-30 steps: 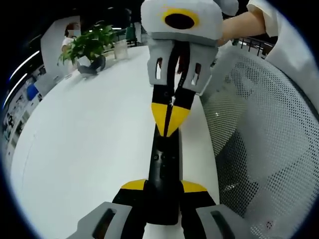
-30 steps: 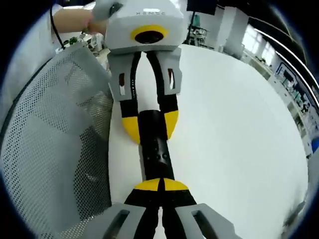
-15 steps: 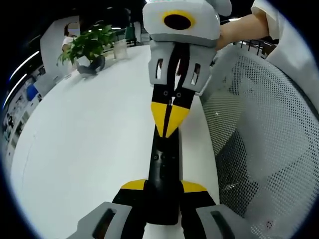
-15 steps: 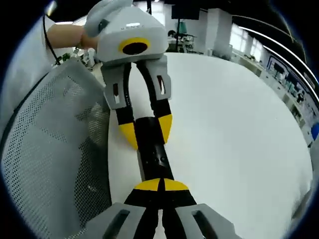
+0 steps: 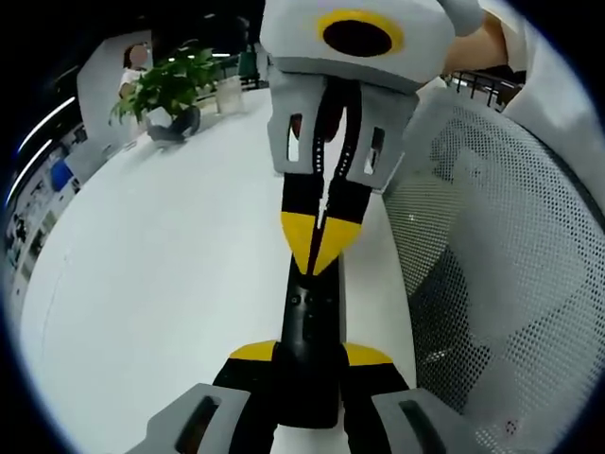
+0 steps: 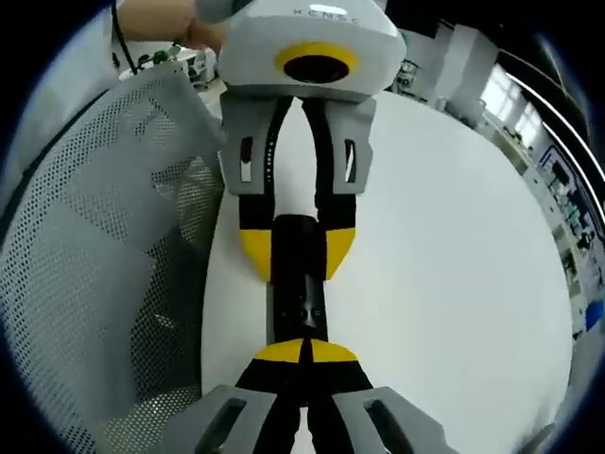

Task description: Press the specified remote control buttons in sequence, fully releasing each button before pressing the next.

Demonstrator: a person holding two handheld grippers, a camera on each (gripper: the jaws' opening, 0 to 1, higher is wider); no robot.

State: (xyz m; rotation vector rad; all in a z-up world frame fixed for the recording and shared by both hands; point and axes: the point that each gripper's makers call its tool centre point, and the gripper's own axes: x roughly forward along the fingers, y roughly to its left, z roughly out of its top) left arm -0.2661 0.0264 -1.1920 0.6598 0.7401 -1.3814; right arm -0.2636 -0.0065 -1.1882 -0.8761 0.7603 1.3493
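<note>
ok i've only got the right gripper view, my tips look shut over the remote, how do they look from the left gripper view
Observer: From there the right hand-held gripper hangs in from the top, its yellow tips closed to a single point over the far end of the remote. I can't tell whether it is pressing.
Operator: anything else on the table i can't see
Observer: Yes, a potted plant stands at the far edge of the white table, well away from the remote.
</note>
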